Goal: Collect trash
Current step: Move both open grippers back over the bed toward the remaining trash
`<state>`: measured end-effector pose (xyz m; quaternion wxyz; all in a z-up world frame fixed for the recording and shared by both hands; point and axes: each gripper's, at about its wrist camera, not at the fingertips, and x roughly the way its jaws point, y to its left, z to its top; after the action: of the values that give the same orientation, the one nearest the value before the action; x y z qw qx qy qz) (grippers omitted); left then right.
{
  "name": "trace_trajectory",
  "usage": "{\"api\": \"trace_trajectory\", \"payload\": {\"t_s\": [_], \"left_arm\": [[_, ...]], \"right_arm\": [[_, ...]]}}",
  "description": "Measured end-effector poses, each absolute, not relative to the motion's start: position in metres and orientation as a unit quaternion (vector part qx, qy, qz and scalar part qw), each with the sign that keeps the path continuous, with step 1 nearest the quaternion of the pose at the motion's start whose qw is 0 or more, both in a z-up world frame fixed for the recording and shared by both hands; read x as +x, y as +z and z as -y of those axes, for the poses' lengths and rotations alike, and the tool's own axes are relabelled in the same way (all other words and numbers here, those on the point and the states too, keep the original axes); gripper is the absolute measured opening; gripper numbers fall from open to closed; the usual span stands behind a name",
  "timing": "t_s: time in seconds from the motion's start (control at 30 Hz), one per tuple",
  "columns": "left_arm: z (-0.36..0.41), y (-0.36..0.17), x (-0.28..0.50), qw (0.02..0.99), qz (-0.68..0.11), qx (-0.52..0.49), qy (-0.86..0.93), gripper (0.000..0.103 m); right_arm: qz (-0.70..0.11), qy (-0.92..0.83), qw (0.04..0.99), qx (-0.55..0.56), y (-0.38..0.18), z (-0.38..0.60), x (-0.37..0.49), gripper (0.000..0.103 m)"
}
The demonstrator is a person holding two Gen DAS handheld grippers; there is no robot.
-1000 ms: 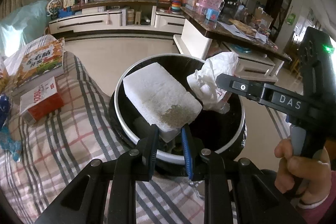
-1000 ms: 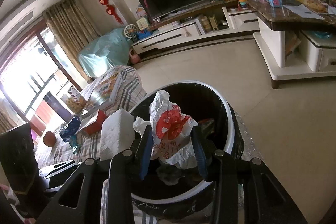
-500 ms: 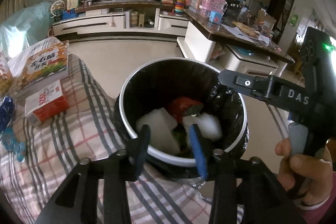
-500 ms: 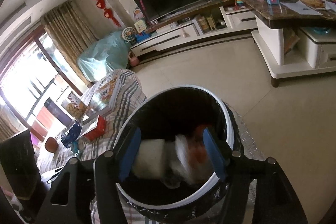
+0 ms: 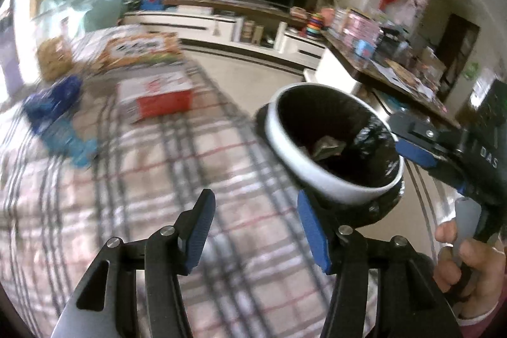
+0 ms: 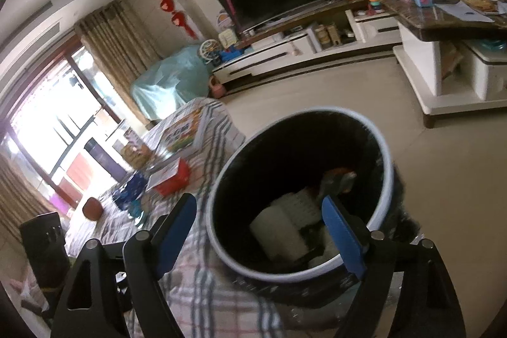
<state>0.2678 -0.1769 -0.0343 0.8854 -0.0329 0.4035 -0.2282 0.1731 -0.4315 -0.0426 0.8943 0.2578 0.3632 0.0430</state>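
In the left wrist view, the left claw [image 5: 255, 230] is seen with its jaws opening and nothing between them, held over the plaid cloth [image 5: 152, 198] that covers the desk. The trash bin [image 5: 329, 148], white-rimmed and lined with a black bag, is found ahead and to the right of this claw, just off the desk's edge, presumably so that rubbish can be dropped in from the desk. A red and white box [image 5: 158, 98] and a blue wrapper [image 5: 54, 113] are left lying well ahead to the left, and may be the next things to be collected. The right claw [image 5: 412, 144] is seen at the bin's far rim, gripped by a hand [image 5: 465, 258]. In the right wrist view, the right claw [image 6: 261, 233] is held above the bin [image 6: 218, 224], its jaws opening and empty; the white foam block [image 6: 285, 227] and other trash are seen inside the bin, below and between the fingers.
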Motion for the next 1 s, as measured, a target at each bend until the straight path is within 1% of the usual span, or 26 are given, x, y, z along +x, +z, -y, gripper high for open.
{"api": "trace_trajectory", "payload": {"t_s": [0.4,0.73,0.93,1.0], "left_arm": [[0.089,-0.040,0.242,0.894,-0.409,-0.087,-0.162,0.054],[0.042,-0.036,0.228,0.901,-0.406,-0.104,-0.116,0.054],[0.023,-0.037,0.242,0.901,-0.406,-0.110,-0.103,0.054],[0.017,-0.038,0.250,0.901,-0.408,-0.110,-0.102,0.056]], "right_arm": [[-0.382,0.108,0.890,0.225,-0.040,0.357,0.177,0.083],[-0.397,0.161,0.885,0.184,-0.044,0.300,0.184,0.083],[-0.401,0.184,0.883,0.164,-0.050,0.273,0.192,0.083],[-0.401,0.197,0.881,0.155,-0.052,0.264,0.196,0.083]]}}
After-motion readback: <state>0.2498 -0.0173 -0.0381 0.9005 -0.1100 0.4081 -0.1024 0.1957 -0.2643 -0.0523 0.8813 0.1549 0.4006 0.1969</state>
